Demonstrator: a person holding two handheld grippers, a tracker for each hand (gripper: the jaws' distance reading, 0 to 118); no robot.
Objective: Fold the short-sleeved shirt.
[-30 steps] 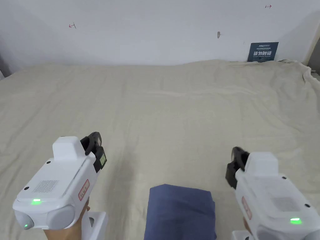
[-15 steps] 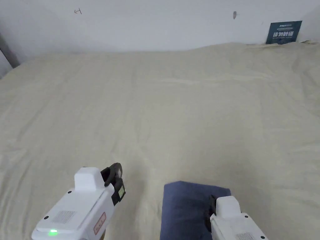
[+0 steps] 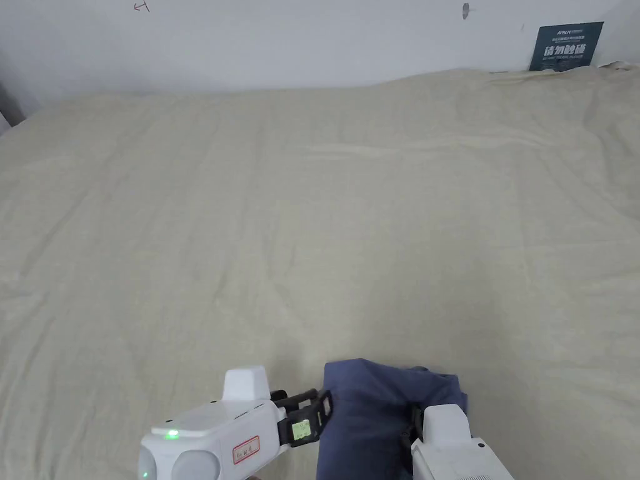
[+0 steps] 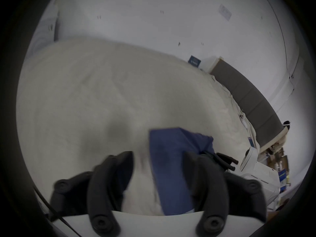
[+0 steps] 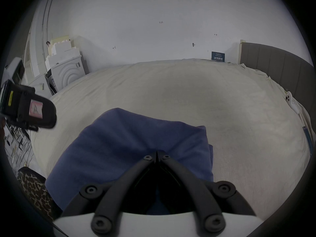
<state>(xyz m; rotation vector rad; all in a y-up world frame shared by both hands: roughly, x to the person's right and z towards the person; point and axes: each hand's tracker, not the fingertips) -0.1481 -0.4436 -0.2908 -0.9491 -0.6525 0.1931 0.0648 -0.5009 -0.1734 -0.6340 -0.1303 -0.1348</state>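
Since half a second ago: left gripper (image 3: 324, 406) swung in to the shirt's left edge; shirt's far right corner lifted and rumpled.

Surroundings: cream bedsheet (image 3: 325, 225) over the whole bed, lightly creased; white wall (image 3: 300, 44) behind with a dark blue sign (image 3: 566, 45) at its foot; grey padded headboard (image 5: 280, 64) along the bed's right side; white boxes (image 5: 65, 61) stacked off the far left corner. Nothing lies between the grippers and the shirt. Blue shirt (image 3: 369, 419): folded into a compact block at the near edge of the sheet. Left gripper: jaws spread wide, straddling the shirt's left edge, not pressing it. Right gripper (image 5: 157, 153): jaws together, pinching the blue cloth at their tips.
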